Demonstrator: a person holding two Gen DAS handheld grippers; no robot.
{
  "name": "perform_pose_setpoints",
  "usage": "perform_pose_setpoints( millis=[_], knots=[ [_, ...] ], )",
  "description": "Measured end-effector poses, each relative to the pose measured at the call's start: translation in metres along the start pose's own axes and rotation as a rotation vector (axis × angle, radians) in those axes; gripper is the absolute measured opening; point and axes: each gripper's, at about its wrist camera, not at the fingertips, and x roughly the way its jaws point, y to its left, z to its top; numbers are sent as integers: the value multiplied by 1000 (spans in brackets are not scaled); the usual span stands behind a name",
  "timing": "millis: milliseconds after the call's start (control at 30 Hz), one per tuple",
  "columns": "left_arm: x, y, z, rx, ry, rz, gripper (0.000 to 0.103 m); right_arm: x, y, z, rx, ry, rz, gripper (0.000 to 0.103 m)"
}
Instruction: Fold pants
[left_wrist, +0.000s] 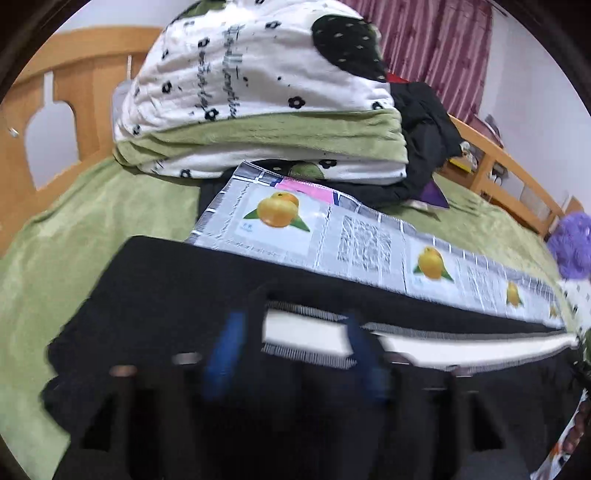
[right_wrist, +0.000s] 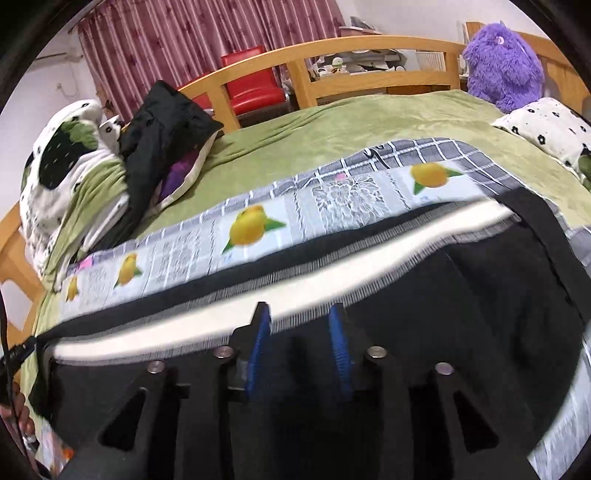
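Observation:
Black pants (left_wrist: 159, 288) with a white side stripe (left_wrist: 306, 332) lie flat across a grey mat printed with oranges (left_wrist: 332, 236). The same pants (right_wrist: 480, 288) and stripe (right_wrist: 258, 299) show in the right wrist view. My left gripper (left_wrist: 291, 332) is blurred, with its blue-padded jaws apart over the stripe and dark cloth. My right gripper (right_wrist: 299, 321) has its blue pads apart, tips at the stripe's edge, with nothing held between them.
A green bedspread (right_wrist: 369, 122) covers the bed. A folded white and green quilt (left_wrist: 258, 110) and black clothes (right_wrist: 162, 122) sit at one end. A purple plush toy (right_wrist: 502, 66), a flowered pillow (right_wrist: 546, 129) and the wooden bed rail (right_wrist: 332, 55) border the far side.

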Motion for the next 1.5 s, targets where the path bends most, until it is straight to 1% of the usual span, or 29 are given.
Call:
perform_pose_setpoints(
  millis=[67, 133, 267, 333, 400, 467, 500, 600, 700, 767, 800, 833, 867, 900, 933, 967, 1000, 1033, 1067, 1100, 1133, 1167, 1200, 1233, 1300, 1367, 1400, 1467, 1500],
  knots=[
    [-26, -1, -15, 55, -15, 2, 68, -18, -3, -17, -7, 6, 3, 46],
    [-43, 3, -30, 84, 2, 28, 72, -38, -8, -35, -22, 26, 2, 48],
    [-67, 23, -76, 90, 75, 67, 72, -74, -25, -77, -24, 71, -7, 48],
    [-70, 34, -94, 68, 95, 86, 72, -88, -33, -94, -11, 84, -12, 48],
    [-65, 42, -103, 47, 122, 86, 72, -101, -42, -110, 20, 98, -3, 48],
    [-57, 47, -105, 25, 144, 87, 72, -108, -48, -122, 49, 113, 5, 48],
    [-54, 47, -104, 23, 137, 94, 72, -111, -51, -127, 59, 118, 7, 48],
    [-39, 48, -94, 26, 115, 148, 72, -120, -55, -138, 75, 118, -5, 48],
    [-24, 49, -85, 26, 116, 135, 71, -123, -56, -144, 76, 114, -29, 48],
    [-12, 46, -79, 50, 116, 141, 47, -122, -58, -150, 89, 116, -34, 48],
    [-5, 43, -73, 84, 124, 132, 20, -120, -59, -151, 93, 119, -37, 48],
    [-2, 44, -65, 91, 115, 144, 10, -117, -60, -153, 98, 124, -46, 48],
    [-1, 48, -53, 89, 78, 179, 10, -114, -61, -155, 103, 128, -56, 48],
    [-3, 56, -34, 70, 1, 232, 10, -112, -63, -157, 109, 131, -65, 48],
    [-4, 63, -21, 48, -41, 268, 10, -110, -64, -157, 117, 131, -70, 48],
    [-5, 70, -6, 24, -62, 290, 10, -109, -65, -159, 125, 127, -71, 48],
    [-8, 79, 11, -14, -67, 296, 15, -110, -66, -161, 132, 117, -72, 48],
    [-10, 83, 19, -31, -68, 299, 21, -110, -67, -161, 133, 111, -74, 48],
    [-14, 84, 25, -35, -69, 313, 38, -110, -66, -161, 133, 108, -78, 48],
    [-20, 83, 30, -21, -78, 338, 50, -110, -65, -161, 133, 108, -82, 48],
    [-26, 81, 30, -4, -92, 345, 73, -110, -65, -160, 135, 107, -79, 48],
    [-33, 79, 27, 11, -108, 345, 79, -110, -65, -159, 138, 108, -76, 48],
    [-41, 77, 21, 26, -120, 339, 79, -110, -65, -158, 143, 111, -73, 48],
    [-47, 75, 13, 42, -112, 327, 79, -110, -65, -156, 145, 113, -71, 48],
    [-52, 73, 0, 54, -65, 288, 79, -112, -65, -154, 157, 114, -55, 48],
    [-56, 72, -21, 44, 4, 211, 79, -112, -63, -149, 164, 114, -35, 48],
    [-58, 72, -38, 28, 50, 153, 79, -113, -62, -147, 163, 109, -25, 48],
    [-58, 74, -61, -15, 104, 76, 79, -114, -59, -142, 152, 99, -19, 48],
    [-59, 79, -78, -56, 138, 14, 79, -114, -58, -140, 150, 96, -17, 48]
  ],
)
